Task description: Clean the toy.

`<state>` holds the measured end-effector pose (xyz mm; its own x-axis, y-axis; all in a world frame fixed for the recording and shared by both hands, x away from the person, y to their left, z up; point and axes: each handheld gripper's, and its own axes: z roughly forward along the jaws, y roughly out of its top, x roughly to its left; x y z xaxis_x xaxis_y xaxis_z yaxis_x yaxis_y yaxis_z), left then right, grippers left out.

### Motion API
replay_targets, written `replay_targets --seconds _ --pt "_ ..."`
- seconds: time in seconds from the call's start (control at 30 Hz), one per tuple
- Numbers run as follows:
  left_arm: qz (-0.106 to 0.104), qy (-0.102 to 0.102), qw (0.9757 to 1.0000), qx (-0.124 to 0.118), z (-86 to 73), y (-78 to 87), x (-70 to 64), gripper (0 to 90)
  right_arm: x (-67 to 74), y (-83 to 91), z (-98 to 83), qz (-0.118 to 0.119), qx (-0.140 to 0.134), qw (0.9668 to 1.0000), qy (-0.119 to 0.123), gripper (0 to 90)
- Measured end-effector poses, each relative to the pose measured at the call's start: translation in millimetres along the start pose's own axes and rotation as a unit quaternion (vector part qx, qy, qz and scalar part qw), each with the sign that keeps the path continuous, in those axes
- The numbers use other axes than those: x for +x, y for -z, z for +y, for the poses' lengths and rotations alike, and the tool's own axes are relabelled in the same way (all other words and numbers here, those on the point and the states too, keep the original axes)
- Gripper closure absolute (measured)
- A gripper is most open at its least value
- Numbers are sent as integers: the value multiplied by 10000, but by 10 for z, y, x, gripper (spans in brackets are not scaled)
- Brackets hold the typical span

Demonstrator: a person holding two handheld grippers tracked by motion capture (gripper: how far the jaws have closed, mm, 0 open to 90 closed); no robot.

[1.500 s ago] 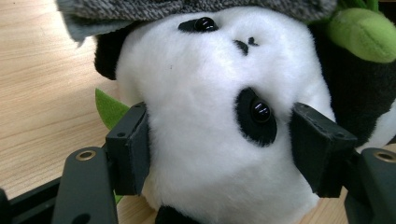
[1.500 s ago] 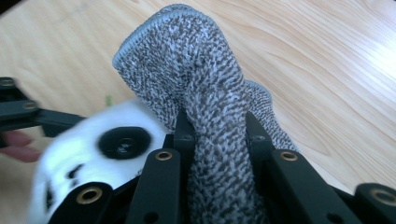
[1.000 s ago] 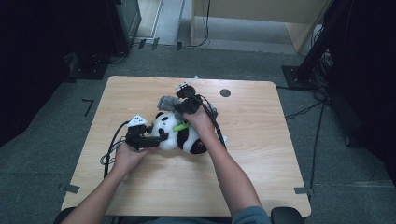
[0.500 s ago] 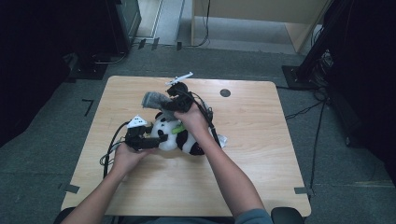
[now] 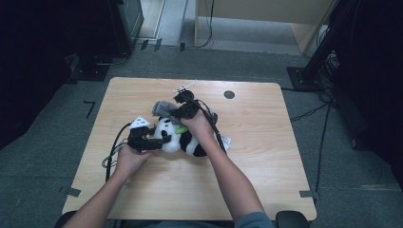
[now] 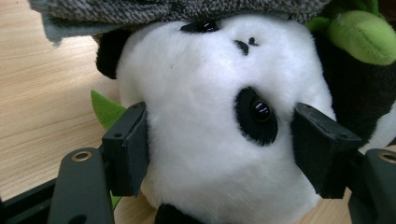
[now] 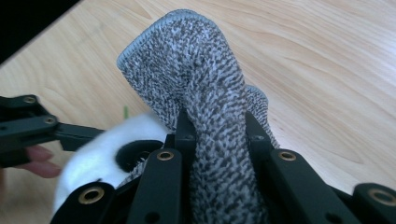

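Roughly at the middle of the desk (image 5: 266,156), a little toward its far edge, lies a plush panda (image 5: 183,137) on its side, black and white with a green stuffed piece (image 6: 357,35) at its neck. Its head points toward the desk's left edge, where the left gripper (image 5: 153,141) meets it. In the left gripper view the two black pads (image 6: 126,149) press against the cheeks of the white head, one on each side, so the gripper is clamped on the wide head with its jaws standing well apart. A green felt leaf (image 6: 107,109) shows on the wood just behind the left pad. Over the top of the panda's head sits a grey knitted cap (image 5: 164,108), speckled dark and light with a pale stitched rim. The right gripper (image 7: 217,128) pinches this cap: in the right gripper view the knit is bunched tightly between the two narrow jaws, which are drawn nearly together, and the free rim of the cap stands up above them. From the high view the right hand (image 5: 199,124) comes in over the panda's body, its gripper pointing toward the desk's far edge. A small dark round hole (image 5: 229,94) marks the desk near the far edge, well apart from the toy, and black cables (image 5: 111,154) trail from the left gripper toward the near left corner.
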<state>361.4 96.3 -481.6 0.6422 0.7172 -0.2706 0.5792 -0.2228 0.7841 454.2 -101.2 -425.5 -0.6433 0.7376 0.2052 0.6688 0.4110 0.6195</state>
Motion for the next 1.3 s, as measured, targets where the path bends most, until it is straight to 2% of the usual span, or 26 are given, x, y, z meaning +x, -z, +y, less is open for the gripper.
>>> replay_targets --seconds 0.13,0.2,0.3,0.43,0.5,0.57,0.63,0.73,0.93,1.13,1.3 --pt "8 10 10000 5 6 -1 2 278 -1 -11 25 -375 171 9988 249 750" --pt "21 3 10000 7 11 -2 -2 279 -39 -14 28 -452 226 9985 210 751" --pt "-9 3 10000 9 21 -1 2 279 -109 -21 17 -811 376 9954 343 750" --pt "-35 34 10000 -26 44 -6 -1 280 -256 -18 -8 -781 463 9959 -19 746" --pt "-24 38 10000 -30 46 -10 -3 281 -265 -23 0 -802 506 9955 10 746" --pt "-33 60 10000 -29 46 -9 1 281 -253 -38 14 -976 594 9934 122 745" --pt "-28 89 9999 -37 45 -9 2 280 -261 -43 23 -1038 563 9930 60 746" --pt "-9 58 10000 -39 42 -9 4 273 -287 -7 21 -928 386 9948 -156 749" --pt "41 0 10000 16 38 -10 6 247 -240 232 60 -513 -213 9979 -323 757" --pt "41 -38 10000 -13 37 -14 13 243 -97 487 54 -284 -513 9982 -119 758" --pt "50 -101 9999 -70 31 -16 18 238 60 656 -6 -86 -728 9972 161 757"
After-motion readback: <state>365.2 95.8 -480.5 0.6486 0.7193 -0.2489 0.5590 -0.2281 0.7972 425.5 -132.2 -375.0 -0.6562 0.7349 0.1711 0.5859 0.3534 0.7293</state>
